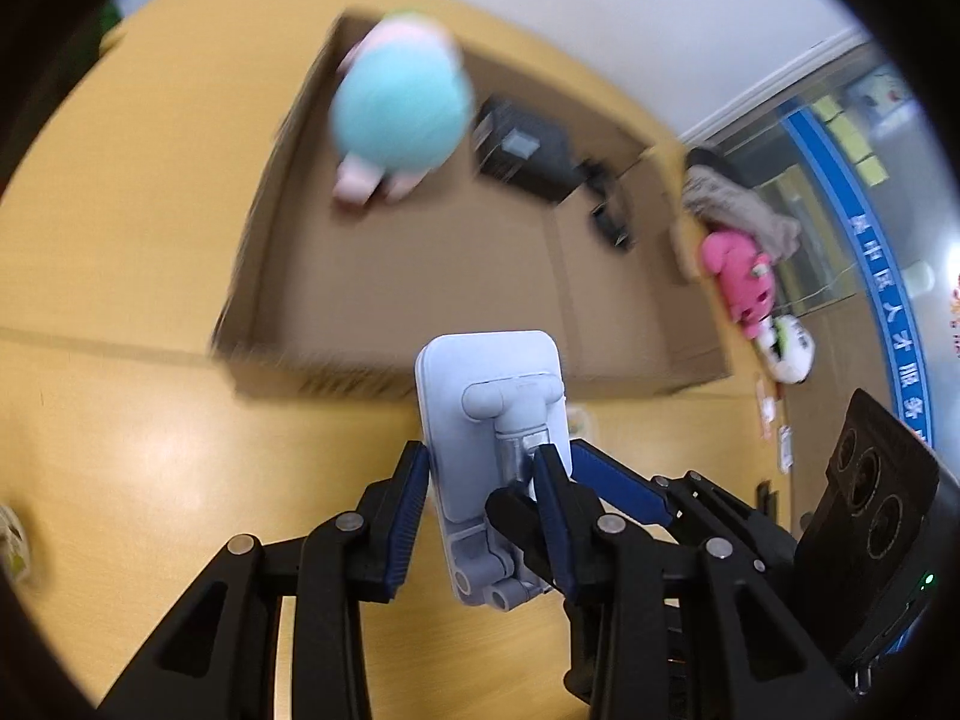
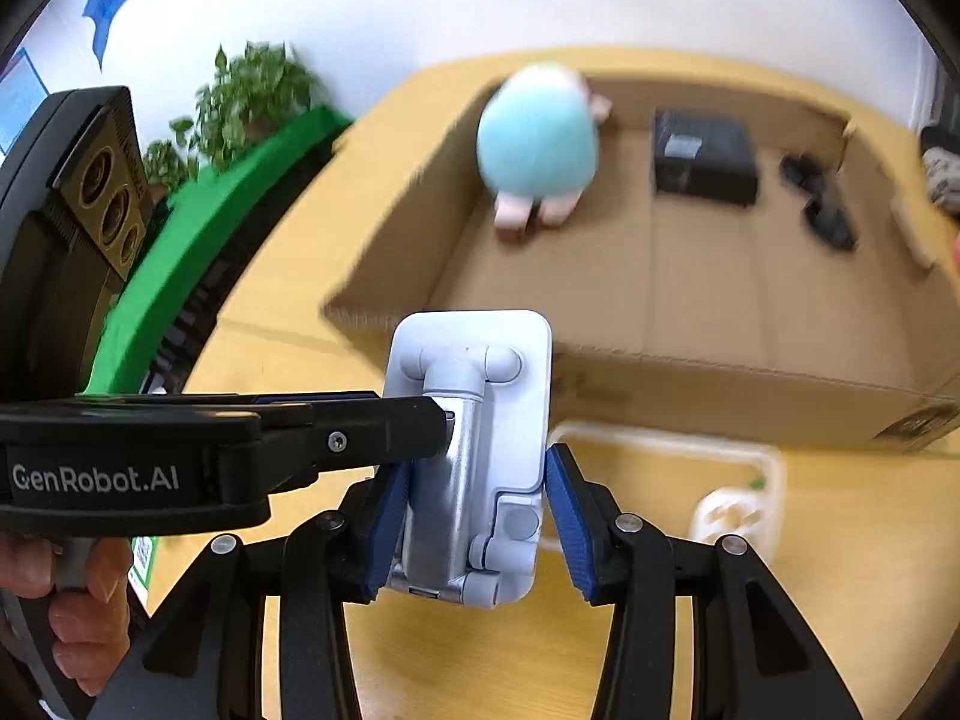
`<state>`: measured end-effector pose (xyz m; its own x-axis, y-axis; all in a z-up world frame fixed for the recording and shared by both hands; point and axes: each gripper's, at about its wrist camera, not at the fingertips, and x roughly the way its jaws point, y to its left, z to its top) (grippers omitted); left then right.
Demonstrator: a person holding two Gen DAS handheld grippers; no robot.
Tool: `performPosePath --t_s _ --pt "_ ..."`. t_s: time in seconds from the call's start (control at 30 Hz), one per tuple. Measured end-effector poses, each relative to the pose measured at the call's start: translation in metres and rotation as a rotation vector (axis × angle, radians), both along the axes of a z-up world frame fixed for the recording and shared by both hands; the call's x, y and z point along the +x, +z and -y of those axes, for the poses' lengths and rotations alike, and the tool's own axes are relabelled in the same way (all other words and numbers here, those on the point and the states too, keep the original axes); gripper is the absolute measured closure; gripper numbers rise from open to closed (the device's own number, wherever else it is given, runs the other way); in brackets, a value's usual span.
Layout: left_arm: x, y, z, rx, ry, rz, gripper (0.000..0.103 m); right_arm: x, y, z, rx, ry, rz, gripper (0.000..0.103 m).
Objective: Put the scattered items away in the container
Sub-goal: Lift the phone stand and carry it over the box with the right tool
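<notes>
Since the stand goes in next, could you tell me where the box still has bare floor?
The near half of the box floor is bare. The far side is crowded: blue plush toy, black case, dark clips.

My left gripper (image 1: 483,483) and right gripper (image 2: 477,519) were black linkages with round silver rivets and ribbed blue pads (image 2: 567,525); white "GenRobot.AI" lettering marked 1 body.

A yellow wooden surface (image 2: 840,570) carries an open, shallow cardboard box (image 2: 750,384) that fills most of its far half. Just in front of the box's near wall lies a white-framed flat item (image 2: 738,492), blurred. Near the right edge, beside the box, lie a pink plush toy (image 1: 741,276) and a white plush toy (image 1: 792,348).
</notes>
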<state>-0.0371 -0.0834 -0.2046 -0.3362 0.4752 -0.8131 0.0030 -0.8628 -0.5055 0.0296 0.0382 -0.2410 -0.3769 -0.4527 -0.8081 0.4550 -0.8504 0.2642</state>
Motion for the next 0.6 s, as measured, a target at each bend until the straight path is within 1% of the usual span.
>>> performPosePath --t_s 0.13,0.3,0.47,0.6 --pt "-0.015 0.05 -0.018 -0.009 -0.009 -0.094 0.069 -0.017 0.045 -0.011 -0.034 -0.031 -0.067 0.053" --pt "-0.035 0.099 -0.045 -0.026 -0.034 -0.184 0.069 -0.033 0.093 -0.033 -0.07 -0.067 -0.139 0.053" --pt "-0.059 0.123 -0.068 -0.034 -0.06 -0.23 0.069 -0.056 0.121 -0.055 -0.088 -0.099 -0.181 0.053" --pt "-0.081 0.121 -0.088 -0.049 -0.091 -0.225 0.069 -0.076 0.121 -0.07 -0.099 -0.129 -0.169 0.053"
